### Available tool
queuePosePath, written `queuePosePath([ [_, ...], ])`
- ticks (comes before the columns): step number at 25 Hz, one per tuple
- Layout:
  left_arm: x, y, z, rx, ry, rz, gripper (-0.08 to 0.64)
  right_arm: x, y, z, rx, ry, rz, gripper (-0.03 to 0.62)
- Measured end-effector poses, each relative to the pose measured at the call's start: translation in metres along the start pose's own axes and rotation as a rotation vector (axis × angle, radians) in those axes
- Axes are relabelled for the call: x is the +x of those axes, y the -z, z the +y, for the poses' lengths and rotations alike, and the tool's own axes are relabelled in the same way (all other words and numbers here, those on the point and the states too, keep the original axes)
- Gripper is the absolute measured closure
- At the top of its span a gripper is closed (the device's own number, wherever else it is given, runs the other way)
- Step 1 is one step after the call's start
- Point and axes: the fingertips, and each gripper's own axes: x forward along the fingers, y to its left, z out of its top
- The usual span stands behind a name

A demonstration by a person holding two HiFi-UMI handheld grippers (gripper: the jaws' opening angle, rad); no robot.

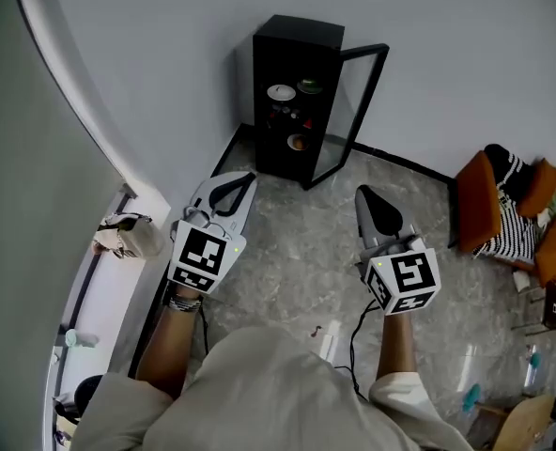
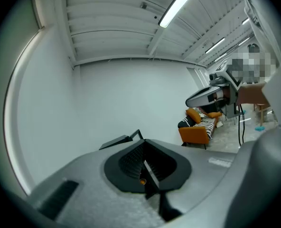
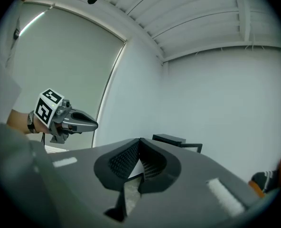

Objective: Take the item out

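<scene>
A tall black cabinet [image 1: 295,83] stands against the white wall with its glass door [image 1: 353,111] swung open to the right. On its shelves lie a white plate [image 1: 281,92], a green bowl [image 1: 309,86] and an orange bowl [image 1: 297,142]. My left gripper [image 1: 248,178] and right gripper [image 1: 362,192] are held side by side, short of the cabinet, both pointing toward it. Each is shut with nothing between its jaws. Past the left gripper's tips [image 2: 140,139] only the cabinet's top [image 2: 117,140] shows. The right gripper's tips [image 3: 139,144] also point at the cabinet [image 3: 171,140].
An orange sofa [image 1: 480,205] with a striped cushion stands at the right, with small tables and clutter beyond it. A curved white wall and a window run along the left. A black cable [image 1: 358,327] trails over the marble floor by the person's legs.
</scene>
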Motion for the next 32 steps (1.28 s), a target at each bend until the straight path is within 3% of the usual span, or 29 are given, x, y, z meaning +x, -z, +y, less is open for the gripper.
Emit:
queuePosePath([
  [8,0.01,0.005,-0.019,-0.027,-0.054,0.021,0.555,-0.003,0.032,-0.036,0.015,0.0,0.056,0.586],
  [19,0.06,0.034,0.016,-0.046,-0.043,0.047,0.557,0.056,0.043,-0.035,0.007,-0.099,0.042,0.586],
  [32,0.189,0.072,0.157,-0.041,-0.011,0.051,0.557,0.228,0.036,-0.1,0.006,-0.026,0.053,0.586],
])
